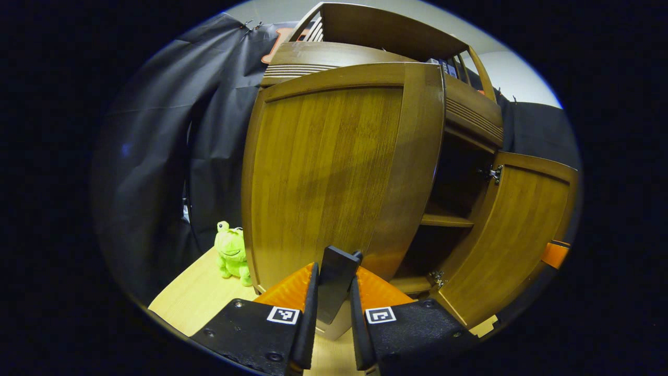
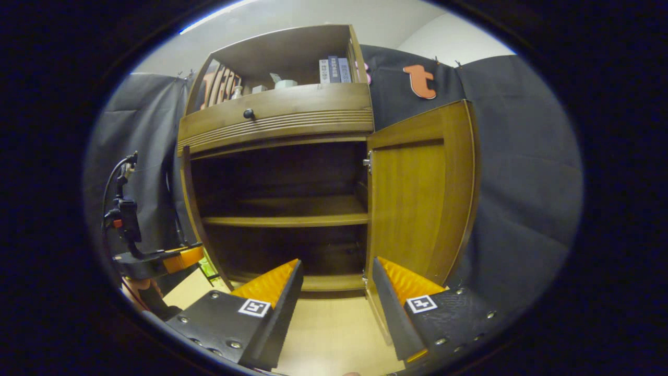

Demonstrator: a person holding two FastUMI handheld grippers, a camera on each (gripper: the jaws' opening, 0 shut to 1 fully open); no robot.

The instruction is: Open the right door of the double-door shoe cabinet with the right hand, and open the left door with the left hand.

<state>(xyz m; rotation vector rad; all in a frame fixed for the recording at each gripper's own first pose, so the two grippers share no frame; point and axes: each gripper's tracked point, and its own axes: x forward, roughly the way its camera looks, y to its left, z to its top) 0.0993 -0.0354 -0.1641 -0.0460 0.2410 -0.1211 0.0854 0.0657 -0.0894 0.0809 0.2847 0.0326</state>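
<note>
Wooden, stiff and hinged: shoe cabinet (image 2: 276, 112) straight ahead of the right tongs (image 2: 334, 282), brown panels, dark inside with one shelf (image 2: 284, 220) across the middle. Probably heavy as a whole, so unlikely to shift when a door is pulled. Right door (image 2: 417, 209) just ahead and to the right of the right tongs, already swung wide, hinge side toward the carcass; seen also far right of the left tongs (image 1: 334, 292). Left door (image 1: 334, 177) directly ahead of and above the left tongs, partly swung out, free edge toward the dark opening. Rigid slab, likely light on its hinges but smooth and lacquered, so slippery on the flat; best taken by its handle (image 1: 336, 282), a dark upright bar low on the free edge. Left tongs nearly closed, both fingers pressed on that handle. Right tongs spread wide, holding nothing, above the pale surface (image 2: 334, 329). Other tongs and the hand on them visible far left of the right tongs. Small green plush frog (image 1: 231, 253) on the surface, left of the left tongs, beside the cabinet.
</note>
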